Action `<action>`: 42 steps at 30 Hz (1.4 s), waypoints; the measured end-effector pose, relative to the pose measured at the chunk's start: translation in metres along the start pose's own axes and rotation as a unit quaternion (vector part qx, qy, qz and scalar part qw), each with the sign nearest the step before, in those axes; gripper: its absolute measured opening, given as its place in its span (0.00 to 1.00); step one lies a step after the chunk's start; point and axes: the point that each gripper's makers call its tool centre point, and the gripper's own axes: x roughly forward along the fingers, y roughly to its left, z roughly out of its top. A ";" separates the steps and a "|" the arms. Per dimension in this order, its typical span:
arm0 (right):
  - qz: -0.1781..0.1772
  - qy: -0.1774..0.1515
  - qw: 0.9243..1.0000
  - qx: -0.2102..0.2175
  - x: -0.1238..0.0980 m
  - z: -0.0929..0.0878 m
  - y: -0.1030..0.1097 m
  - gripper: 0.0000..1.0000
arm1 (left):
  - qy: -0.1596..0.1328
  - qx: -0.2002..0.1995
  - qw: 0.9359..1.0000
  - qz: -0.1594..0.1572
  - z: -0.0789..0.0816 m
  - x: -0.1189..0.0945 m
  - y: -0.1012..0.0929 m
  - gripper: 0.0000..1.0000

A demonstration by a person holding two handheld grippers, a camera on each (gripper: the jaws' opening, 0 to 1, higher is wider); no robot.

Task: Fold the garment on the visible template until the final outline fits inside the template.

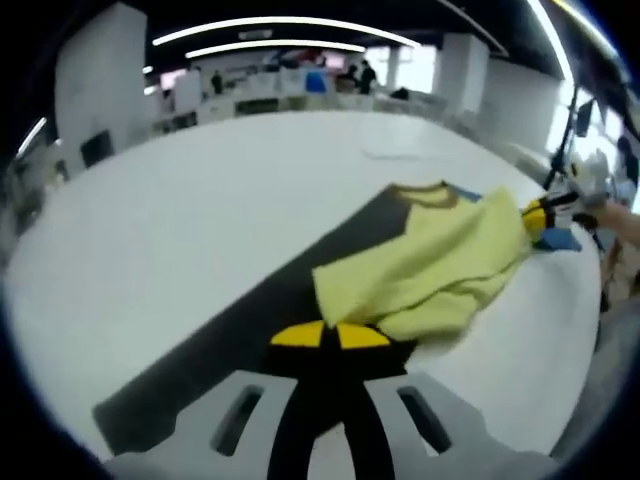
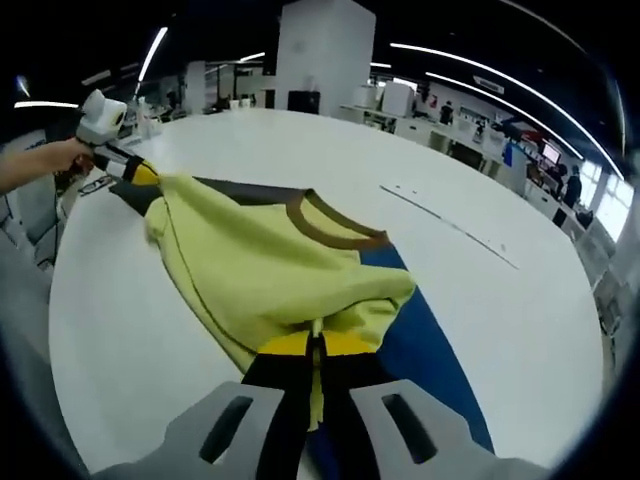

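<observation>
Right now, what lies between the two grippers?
The yellow garment spans the stretch: in the right gripper view, the right gripper pinches one edge and the left gripper holds the far corner, above the dark template.

Yellow garment (image 1: 430,262) on dark template (image 1: 250,330), pinched by closed left gripper (image 1: 330,335) on white table (image 1: 180,220).

A big white table (image 1: 200,220) stands in a wide hall. Long strip lights (image 1: 285,25) curve across a dark ceiling. White pillars (image 2: 322,55) and desks (image 1: 290,90) stand behind; windows (image 1: 415,65) glow bright.
</observation>
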 end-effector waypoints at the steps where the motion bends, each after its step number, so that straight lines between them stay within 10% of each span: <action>1: 0.000 -0.001 1.000 -0.002 -0.003 0.000 0.001 0.03 | 0.001 0.001 1.000 -0.006 -0.001 -0.002 -0.002 0.00; 26: -0.003 0.000 1.000 0.007 -0.083 -0.033 0.024 0.02 | 0.012 0.049 0.998 -0.046 -0.023 -0.047 -0.029 0.00; 42: 0.011 0.031 0.999 0.023 -0.105 -0.074 0.060 0.02 | 0.045 0.063 0.994 -0.073 -0.068 -0.070 -0.057 0.00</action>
